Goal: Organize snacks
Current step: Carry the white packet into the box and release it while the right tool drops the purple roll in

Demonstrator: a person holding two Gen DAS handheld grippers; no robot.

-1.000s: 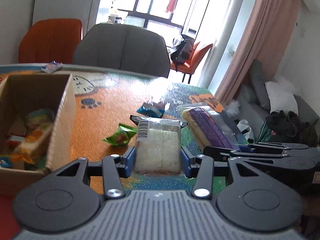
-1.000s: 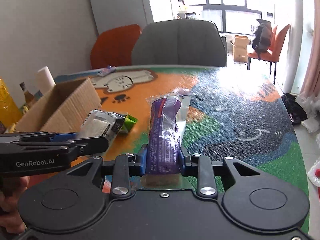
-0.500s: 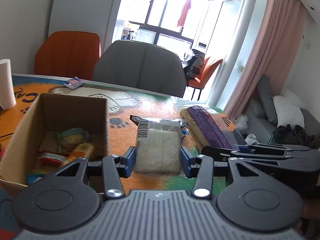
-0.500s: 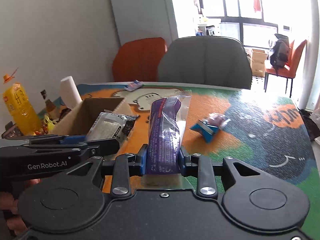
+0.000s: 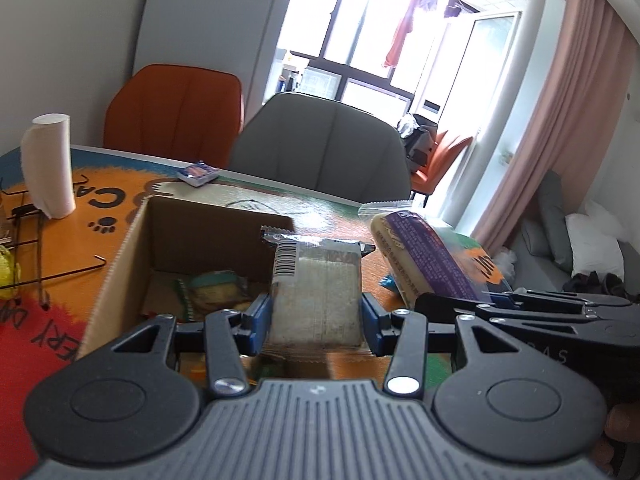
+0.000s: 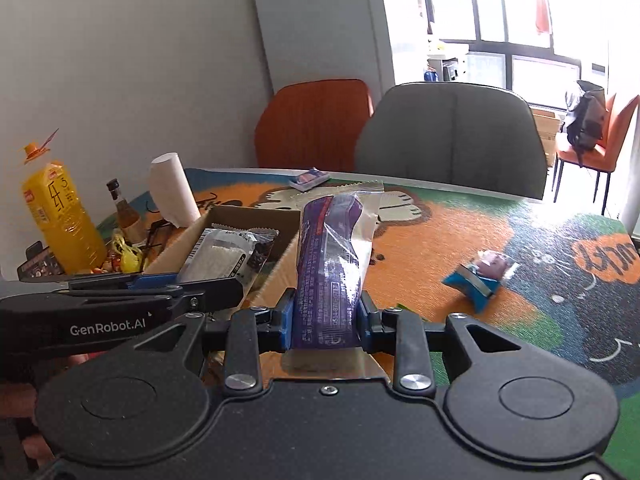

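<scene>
- Left gripper [image 5: 316, 320]: its blue-padded fingers [image 5: 256, 318] are clamped on both sides of a clear-wrapped white snack pack [image 5: 314, 300], barcode label facing up at its far end.
- White snack pack, position: held in the air over the near right part of the open cardboard box [image 5: 132, 240], not resting on anything. In the right wrist view the same pack [image 6: 224, 256] projects forward from the left gripper [image 6: 216, 284] above the box [image 6: 244, 216].
- Right gripper [image 6: 325, 320]: its fingers [image 6: 286, 322] are closed on the near end of a long purple snack pack [image 6: 328, 264] in clear wrapping, which stands tilted upward and away from the camera.
- Purple snack pack, position: held clear of the surface, just beside the right wall of the box. The left wrist view shows it [image 5: 424, 260] immediately to the right of the white pack.
- Box contents: several small wrapped snacks [image 5: 212, 288] lie on the box floor; their types cannot be told.
- Surface [image 6: 440, 240]: a colourful cartoon-print cover. A small blue-and-purple packet [image 6: 480, 276] lies on it well to the right of the box; another small packet [image 6: 309, 178] lies near the far edge.
- Left of the box: a paper roll [image 6: 172, 190] upright, a yellow bottle [image 6: 60, 216] and a small dark-capped bottle [image 6: 124, 208].
- Behind the surface: an orange chair [image 6: 312, 120] and a grey chair [image 6: 448, 136].
</scene>
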